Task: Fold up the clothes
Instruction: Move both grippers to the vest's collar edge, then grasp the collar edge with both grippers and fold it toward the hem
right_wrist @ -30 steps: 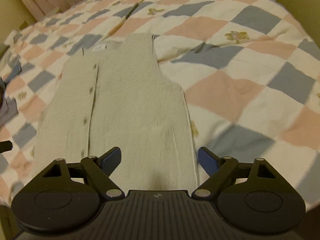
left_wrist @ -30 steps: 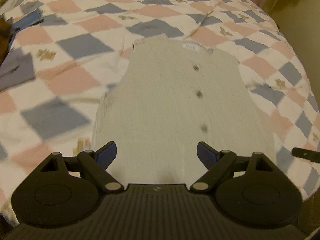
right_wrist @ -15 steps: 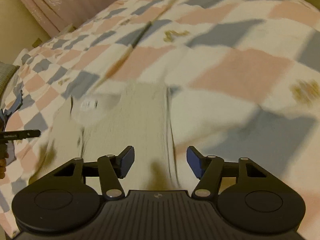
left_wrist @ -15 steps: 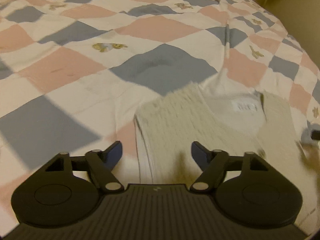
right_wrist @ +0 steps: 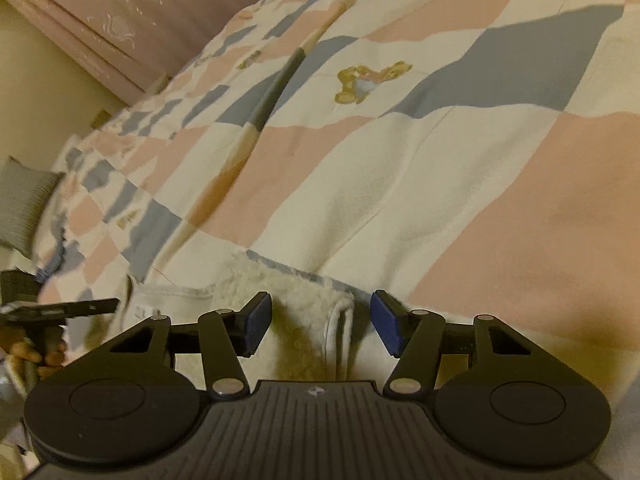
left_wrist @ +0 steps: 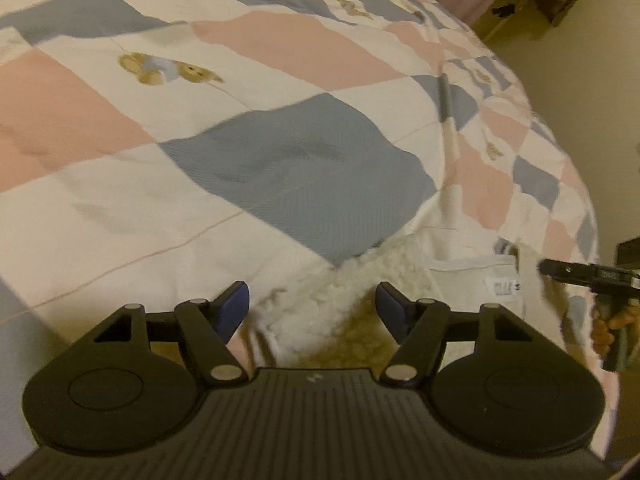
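Left wrist view: left gripper point(left_wrist: 313, 307), blue-padded jaws spread apart, straddles one shoulder strap of the cream fleece vest point(left_wrist: 352, 292), nothing clamped.
Right wrist view: right gripper point(right_wrist: 321, 322), jaws likewise apart, straddles the other strap at its bound edge.
Vest place: flat on the pink, grey and cream checked quilt point(left_wrist: 280, 168), at 6 o'clock in both views.
Neck label point(left_wrist: 502, 288): 3 o'clock of the left gripper.

Bare quilt point(left_wrist: 248, 184) beyond fleece vest point(left_wrist: 344, 300)
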`<state>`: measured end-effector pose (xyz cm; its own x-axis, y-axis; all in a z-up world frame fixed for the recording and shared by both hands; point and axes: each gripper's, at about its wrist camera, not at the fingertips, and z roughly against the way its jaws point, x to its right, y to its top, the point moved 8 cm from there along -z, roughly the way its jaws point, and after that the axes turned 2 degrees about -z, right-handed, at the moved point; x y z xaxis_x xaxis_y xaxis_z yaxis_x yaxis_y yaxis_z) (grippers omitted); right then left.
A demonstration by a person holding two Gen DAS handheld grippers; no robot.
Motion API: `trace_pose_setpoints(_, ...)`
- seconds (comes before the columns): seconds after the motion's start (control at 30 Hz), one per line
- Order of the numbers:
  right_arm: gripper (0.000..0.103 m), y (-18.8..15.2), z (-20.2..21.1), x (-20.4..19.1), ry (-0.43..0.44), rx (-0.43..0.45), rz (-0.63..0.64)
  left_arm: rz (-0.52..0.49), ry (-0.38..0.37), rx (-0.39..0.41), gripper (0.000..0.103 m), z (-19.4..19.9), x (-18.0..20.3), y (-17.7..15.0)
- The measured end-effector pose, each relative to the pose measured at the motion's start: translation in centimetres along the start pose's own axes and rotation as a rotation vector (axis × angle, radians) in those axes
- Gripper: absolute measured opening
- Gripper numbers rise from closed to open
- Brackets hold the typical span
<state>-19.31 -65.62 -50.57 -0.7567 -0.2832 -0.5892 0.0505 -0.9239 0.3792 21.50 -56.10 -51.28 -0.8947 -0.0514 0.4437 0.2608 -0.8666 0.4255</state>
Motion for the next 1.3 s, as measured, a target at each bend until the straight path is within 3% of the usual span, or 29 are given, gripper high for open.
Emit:
trace_pose_setpoints(0.07,0.059,0.2,-0.3,0.0,0.027,-0.005,-0.011,-0.018,-0.006,-0.004,0.064,0.0,0.0,-0.2)
trace_pose_setpoints(0.1,0.056,0.3,-0.5,0.0,0.041,-0.009,-0.014,-0.011,-0.016,-0.005,0.056,0.0,-0.1,-0.3)
trace_pose_setpoints(0.13,0.048,0.4,-0.6,-0.3,0.058,-0.015,-0.012,-0.004,-0.027,-0.008,0.05,0.1,0.0,-0.4)
trace_pose_setpoints(0.17,0.019,0.3,-0.6,-0.6,0.064,-0.021,0.0,-0.001,-0.036,-0.012,0.034,0.3,0.1,-0.4)
trace_pose_setpoints(0.2,0.017,0.2,-0.7,-0.9,0.066,-0.027,0.015,-0.016,-0.029,-0.012,0.023,0.5,0.4,-0.5)
trace_pose_setpoints(0.23,0.016,0.2,-0.8,-1.2,0.068,-0.034,0.03,-0.04,-0.016,-0.011,0.018,0.7,0.8,-0.5)
trace_pose_setpoints(0.37,0.013,0.6,1.9,-3.2,0.032,0.054,0.121,-0.116,0.044,0.062,0.015,3.8,2.7,0.1)
trace_pose_setpoints(0.5,0.013,-0.1,8.3,-7.8,0.039,0.175,0.302,-0.174,0.051,0.153,0.014,10.0,6.2,-1.0)
trace_pose_setpoints(0.63,0.013,-4.3,15.1,-12.6,0.017,0.236,0.526,-0.223,0.074,0.199,0.013,16.5,10.1,-5.9)
trace_pose_setpoints(0.73,0.013,-10.2,19.5,-14.6,-0.033,0.217,0.667,-0.268,0.136,0.171,0.013,19.9,12.7,-12.4)
trace_pose_setpoints(0.83,0.013,-19.3,22.1,-15.3,-0.159,0.111,0.897,-0.284,0.203,0.073,0.016,21.5,14.8,-20.8)
trace_pose_setpoints(0.9,0.018,-25.5,21.8,-14.5,-0.236,-0.024,0.982,-0.296,0.276,-0.024,0.018,21.1,15.5,-26.5)
trace_pose_setpoints(0.97,0.021,-31.1,21.0,-12.7,-0.353,-0.167,1.051,-0.342,0.345,-0.088,0.02,20.6,16.3,-30.8)
trace_pose_setpoints(1.03,0.025,-35.3,20.6,-11.6,-0.449,-0.242,1.141,-0.411,0.418,-0.135,0.024,20.0,17.1,-34.1)
trace_pose_setpoints(1.07,0.033,-36.5,20.5,-11.8,-0.477,-0.234,1.194,-0.472,0.462,-0.144,0.033,19.6,17.5,-34.9)
trace_pose_setpoints(1.1,0.049,-37.4,20.5,-12.0,-0.504,-0.216,1.247,-0.553,0.509,-0.146,0.044,19.1,18.1,-35.6)
trace_pose_setpoints(1.17,0.06,-38.3,20.1,-12.9,-0.529,-0.164,1.324,-0.71,0.58,-0.132,0.05,18.2,19.0,-36.2)
trace_pose_setpoints(1.3,0.063,-39.1,18.0,-13.3,-0.588,-0.091,1.466,-1.08,0.664,-0.099,0.067,15.4,20.8,-37.5)
